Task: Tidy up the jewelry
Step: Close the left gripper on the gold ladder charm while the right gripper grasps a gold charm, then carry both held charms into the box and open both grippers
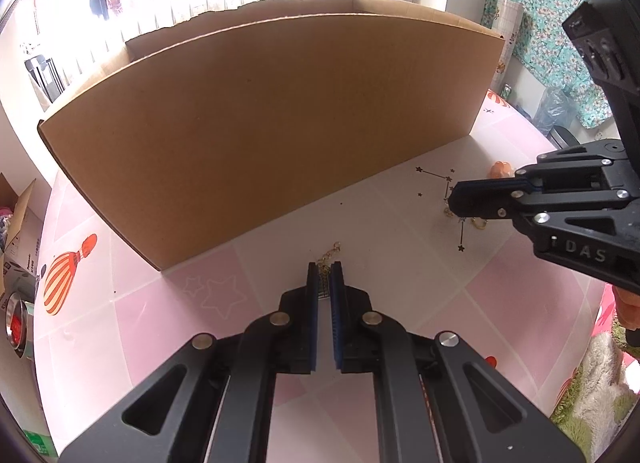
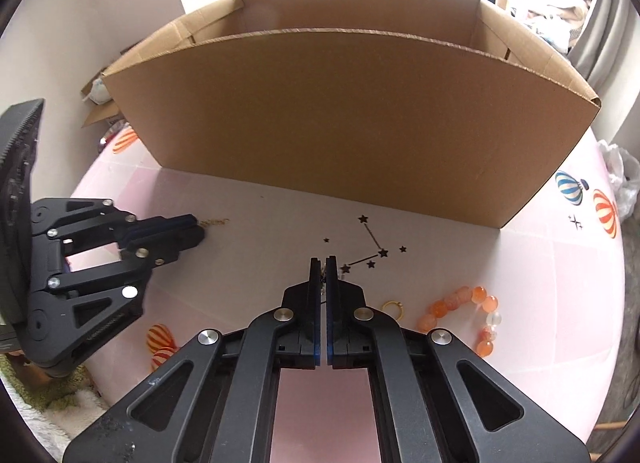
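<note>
My left gripper is shut on a thin gold chain whose free end lies on the pink table just ahead of the fingertips. The right wrist view shows that chain poking out of the left gripper. My right gripper is shut low over the table, with a small gold piece pinched between its pads. From the left wrist view the right gripper shows gold bits under its tip. A gold ring and an orange bead bracelet lie to its right.
A large open cardboard box stands right behind both grippers, its tall front wall across the table. The round table has a pink cloth printed with balloons and stars. A fluffy rug lies past the near edge.
</note>
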The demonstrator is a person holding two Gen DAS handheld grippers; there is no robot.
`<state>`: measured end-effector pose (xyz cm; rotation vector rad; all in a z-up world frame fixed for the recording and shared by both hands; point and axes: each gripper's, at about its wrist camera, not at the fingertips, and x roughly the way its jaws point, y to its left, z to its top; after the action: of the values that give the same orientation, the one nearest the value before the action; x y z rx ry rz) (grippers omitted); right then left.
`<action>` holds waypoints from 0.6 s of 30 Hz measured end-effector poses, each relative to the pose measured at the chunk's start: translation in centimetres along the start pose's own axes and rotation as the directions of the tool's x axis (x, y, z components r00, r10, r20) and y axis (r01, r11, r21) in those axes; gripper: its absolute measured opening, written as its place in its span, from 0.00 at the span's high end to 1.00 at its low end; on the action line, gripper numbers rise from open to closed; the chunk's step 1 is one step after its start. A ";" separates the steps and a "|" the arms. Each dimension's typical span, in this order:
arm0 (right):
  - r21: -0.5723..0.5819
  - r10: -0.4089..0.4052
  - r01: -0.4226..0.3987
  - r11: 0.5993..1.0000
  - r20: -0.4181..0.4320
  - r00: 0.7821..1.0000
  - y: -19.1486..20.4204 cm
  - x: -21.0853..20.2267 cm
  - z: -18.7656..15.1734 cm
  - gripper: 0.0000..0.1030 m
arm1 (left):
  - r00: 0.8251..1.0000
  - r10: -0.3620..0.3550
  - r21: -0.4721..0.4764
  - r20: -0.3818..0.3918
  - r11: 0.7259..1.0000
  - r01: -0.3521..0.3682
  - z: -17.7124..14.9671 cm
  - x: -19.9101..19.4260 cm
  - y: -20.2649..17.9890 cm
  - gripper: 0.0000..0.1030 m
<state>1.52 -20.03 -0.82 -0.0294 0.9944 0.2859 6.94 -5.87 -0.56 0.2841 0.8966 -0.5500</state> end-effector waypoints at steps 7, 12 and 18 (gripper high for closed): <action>-0.011 0.086 -0.086 0.996 0.037 0.996 0.9 -2.4 -0.7 1.00 | 1.000 0.001 -0.001 0.000 1.000 -0.001 0.0 0.0 0.0 0.95; 0.020 0.149 -0.151 0.988 0.068 0.986 0.1 -4.5 -1.4 1.00 | 1.000 0.000 -0.002 0.003 1.000 0.000 0.0 0.1 0.0 0.95; 0.161 0.210 -0.222 0.962 0.093 0.973 -1.6 -5.2 -1.7 1.00 | 1.000 -0.015 -0.010 0.015 1.000 0.015 0.0 -0.1 0.3 0.96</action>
<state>-2.16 -22.96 2.35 0.2460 0.9455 0.3981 7.06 -5.64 -0.46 0.2636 0.8875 -0.5606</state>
